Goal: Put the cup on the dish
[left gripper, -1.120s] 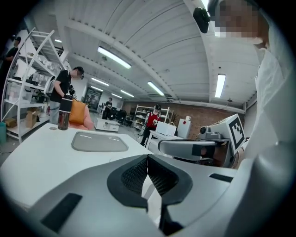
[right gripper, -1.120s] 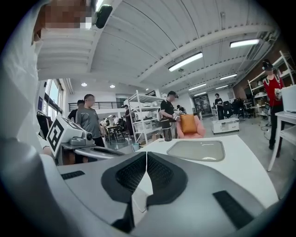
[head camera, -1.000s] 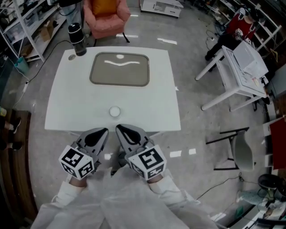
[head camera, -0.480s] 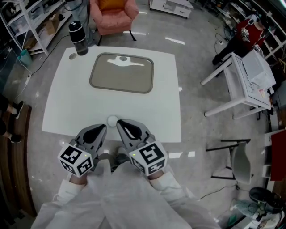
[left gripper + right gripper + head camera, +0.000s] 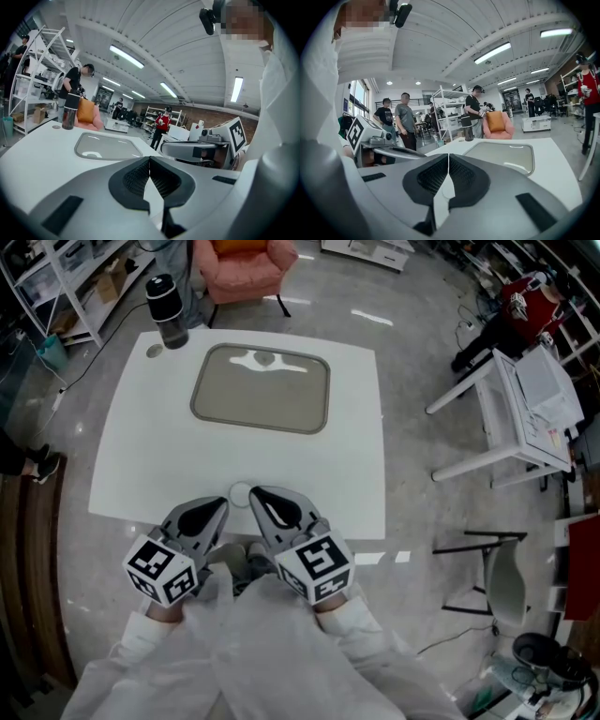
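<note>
- Currently, nearest the person, the left gripper [image 5: 216, 512] and the right gripper [image 5: 257, 495] are held side by side. Their tips are over the near edge of the worktop [image 5: 131, 456].
- Left gripper view: jaws clenched, meeting along one line with nothing between them. Right gripper view: the same, jaws pressed together and empty.
- The cup [image 5: 241, 491] is small and white and shows from above as a round rim. It stands on the worktop close to the near edge, just ahead of the two gripper tips and between them, closer to the right one. Whether either tip touches it cannot be told from the head view.
- The dish [image 5: 281, 404] is grey and rectangular with rounded corners, and lies flat further up the worktop, well apart from the cup. Nothing stands on it; only reflections of the ceiling lights show on its surface.
- At the far left corner a dark bottle [image 5: 166, 310] stands upright with a small round disc [image 5: 155, 351] just beside it. A pink armchair [image 5: 246, 263] sits on the floor beyond.
- Progress, as judged: nothing is done yet. The cup is not grasped, not lifted and not on the dish.
- Remaining, as judged: open one set of jaws and close them on the cup. Then carry it over the bare stretch of worktop, set it upright inside the dish rim and let go.
</note>
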Available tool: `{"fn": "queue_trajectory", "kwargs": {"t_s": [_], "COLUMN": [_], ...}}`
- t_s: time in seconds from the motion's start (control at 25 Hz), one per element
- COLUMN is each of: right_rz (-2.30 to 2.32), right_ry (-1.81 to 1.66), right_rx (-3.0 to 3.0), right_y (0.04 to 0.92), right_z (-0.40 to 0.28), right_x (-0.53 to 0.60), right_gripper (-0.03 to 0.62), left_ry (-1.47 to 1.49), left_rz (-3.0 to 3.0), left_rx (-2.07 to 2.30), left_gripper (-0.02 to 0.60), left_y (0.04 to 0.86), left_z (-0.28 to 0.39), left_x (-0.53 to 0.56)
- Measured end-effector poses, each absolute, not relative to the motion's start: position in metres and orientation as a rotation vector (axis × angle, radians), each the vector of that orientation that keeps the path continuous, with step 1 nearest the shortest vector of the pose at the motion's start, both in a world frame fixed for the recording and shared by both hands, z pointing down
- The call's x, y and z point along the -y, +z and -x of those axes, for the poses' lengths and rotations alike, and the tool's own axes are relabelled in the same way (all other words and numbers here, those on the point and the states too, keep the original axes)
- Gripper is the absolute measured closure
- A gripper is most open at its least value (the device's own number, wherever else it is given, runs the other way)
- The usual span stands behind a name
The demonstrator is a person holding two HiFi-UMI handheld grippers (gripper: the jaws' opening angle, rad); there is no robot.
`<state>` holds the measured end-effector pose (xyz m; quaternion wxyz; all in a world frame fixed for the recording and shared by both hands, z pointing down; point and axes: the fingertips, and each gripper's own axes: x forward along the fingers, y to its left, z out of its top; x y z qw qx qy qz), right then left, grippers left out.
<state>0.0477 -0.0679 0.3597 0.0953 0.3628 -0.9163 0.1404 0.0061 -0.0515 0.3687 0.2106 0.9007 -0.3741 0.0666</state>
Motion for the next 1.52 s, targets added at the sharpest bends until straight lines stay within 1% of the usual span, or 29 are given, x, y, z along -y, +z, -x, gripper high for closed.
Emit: {"fn": "queue_trajectory", "kwargs": {"t_s": [0.36, 1.52], "right_rz": [-1.141, -1.17], "right_ry": [0.435, 0.538], "right_rx": [2.697, 2.589], "right_y": [0.355, 0.391], "right_z": [-0.035, -0.043], "right_x": [0.075, 0.069], "right_gripper": [0.579, 0.579], "left_ry": [0.234, 0.283], "left_rz": [-2.534, -2.472], "left_rx": [0.964, 0.895], "left_gripper": [0.572, 0.574], "left_y": [0.363, 0.392], "left_z": [0.007, 0.012], "left_x": [0.061, 0.061]}}
